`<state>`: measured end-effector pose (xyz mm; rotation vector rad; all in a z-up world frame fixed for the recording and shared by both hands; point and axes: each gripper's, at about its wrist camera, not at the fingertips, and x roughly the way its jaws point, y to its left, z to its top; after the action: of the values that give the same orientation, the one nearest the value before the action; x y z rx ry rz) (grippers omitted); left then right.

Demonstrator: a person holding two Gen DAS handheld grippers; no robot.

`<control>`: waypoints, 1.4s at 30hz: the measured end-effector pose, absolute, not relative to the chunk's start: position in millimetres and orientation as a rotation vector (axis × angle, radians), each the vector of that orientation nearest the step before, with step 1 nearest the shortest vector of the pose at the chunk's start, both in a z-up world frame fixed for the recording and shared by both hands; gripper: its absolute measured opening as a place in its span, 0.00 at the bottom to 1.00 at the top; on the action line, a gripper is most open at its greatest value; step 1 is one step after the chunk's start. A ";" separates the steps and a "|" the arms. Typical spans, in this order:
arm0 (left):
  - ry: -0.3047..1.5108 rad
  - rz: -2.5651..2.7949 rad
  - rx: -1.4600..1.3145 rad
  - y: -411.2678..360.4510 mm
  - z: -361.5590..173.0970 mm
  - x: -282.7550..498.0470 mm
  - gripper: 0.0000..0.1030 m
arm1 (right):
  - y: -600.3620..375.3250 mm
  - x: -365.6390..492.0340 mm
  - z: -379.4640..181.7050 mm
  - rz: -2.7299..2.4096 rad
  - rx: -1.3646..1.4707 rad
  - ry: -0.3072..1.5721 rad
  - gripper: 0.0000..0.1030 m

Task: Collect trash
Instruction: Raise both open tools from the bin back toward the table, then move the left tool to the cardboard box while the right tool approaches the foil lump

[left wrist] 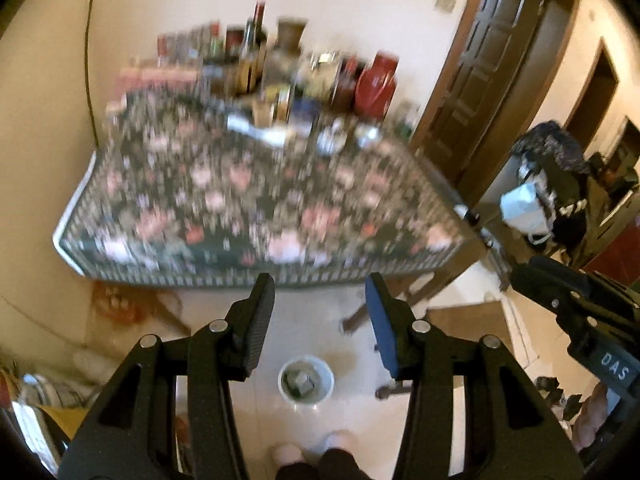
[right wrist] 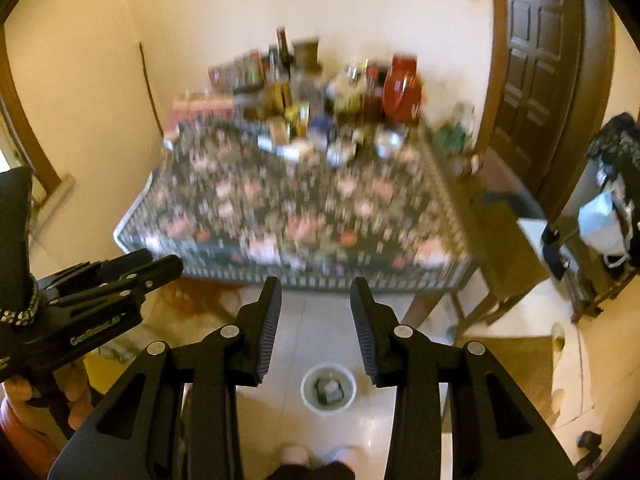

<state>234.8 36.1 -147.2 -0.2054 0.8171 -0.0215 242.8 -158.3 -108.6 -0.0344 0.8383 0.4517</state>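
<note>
Both claws, left (left wrist: 320,320) and right (right wrist: 316,320), hang spread apart and empty above the round white bin (left wrist: 306,380) holding grey trash, before the floral-clothed worktop (left wrist: 240,200).

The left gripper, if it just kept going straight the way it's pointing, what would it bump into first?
Most likely the near edge of the flowered table: the open left gripper aims at it, with nothing between the fingers. The white bin sits lower, on the floor, probably under that line. Depth is hard to judge through the fisheye blur.
</note>
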 end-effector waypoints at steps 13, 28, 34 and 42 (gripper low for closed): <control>0.562 -0.049 -0.129 41.1 -40.2 188.2 0.51 | -175.6 206.7 -11.8 0.380 0.006 0.534 0.51; 0.500 0.085 -0.149 45.8 -26.0 258.6 0.83 | -197.3 291.3 -12.1 0.398 0.025 0.483 0.83; 0.483 0.120 -0.160 33.7 -16.9 321.0 0.83 | -212.2 342.1 -9.6 0.440 0.035 0.493 0.83; 0.479 0.204 -0.175 16.6 -17.8 380.1 0.83 | -215.0 402.2 -15.1 0.525 0.008 0.533 0.83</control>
<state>380.1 16.6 -17.8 -0.1750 0.4791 0.2038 402.2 -215.0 -15.1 0.0082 0.5331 0.5245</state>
